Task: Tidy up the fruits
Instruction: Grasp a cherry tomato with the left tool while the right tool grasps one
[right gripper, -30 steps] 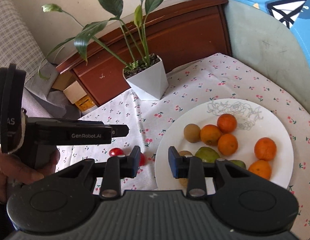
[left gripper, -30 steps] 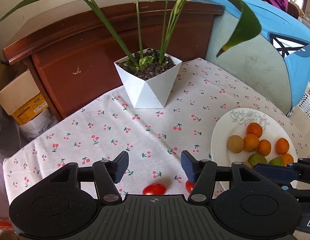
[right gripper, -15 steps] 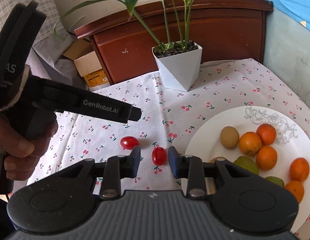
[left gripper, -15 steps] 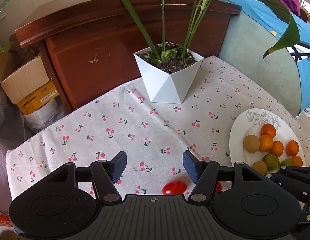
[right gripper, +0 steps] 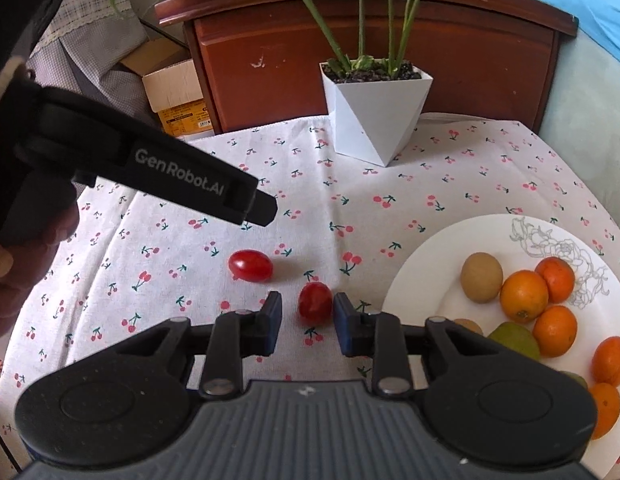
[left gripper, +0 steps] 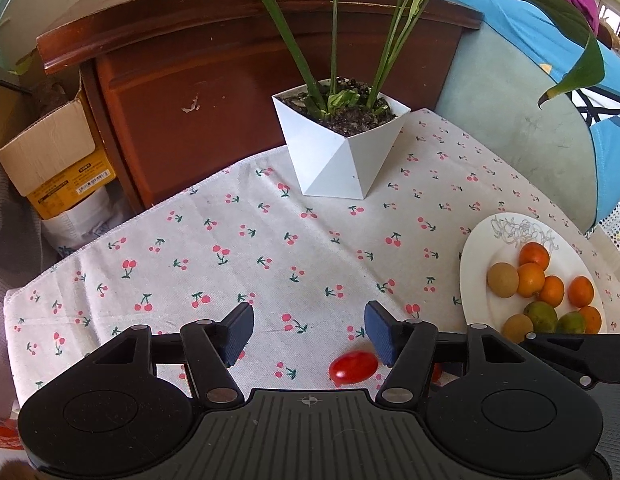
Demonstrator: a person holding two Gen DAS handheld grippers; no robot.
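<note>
A white plate (right gripper: 426, 276) is sitting on the cherry-print tablecloth (right gripper: 390, 184) at the right of the table, and it is holding the gathered fruit: several oranges (right gripper: 524, 296) clustered toward its middle and right edge, a brown kiwi (right gripper: 481, 277) lying just beside them on the left, and a green mango (right gripper: 514, 340) lying nearer the camera, partly hidden behind the gripper body. A second brownish fruit is peeking out at the plate's near rim, too covered to name. Two cherry tomatoes are lying outside the plate on the cloth. The right gripper (right gripper: 307, 320) is hovering low with its jaws parted, and the nearer tomato (right gripper: 314, 303) is sitting between the two blue pads, with a gap showing at least on the left side, so nothing is being gripped. The farther tomato (right gripper: 250, 265) is lying to the left, apart from the first. The left gripper (left gripper: 308, 334) is spreading its jaws wide and holding nothing; in its own view that same tomato (left gripper: 353, 367) is lying just inside the right-hand finger (left gripper: 380, 338). A white faceted pot (right gripper: 376, 114) is standing at the back of the table, filled with dark soil and carrying a long-leaved green plant (left gripper: 334, 32). Off the table to the left, an open cardboard box (left gripper: 49, 148) is resting on the floor.
</note>
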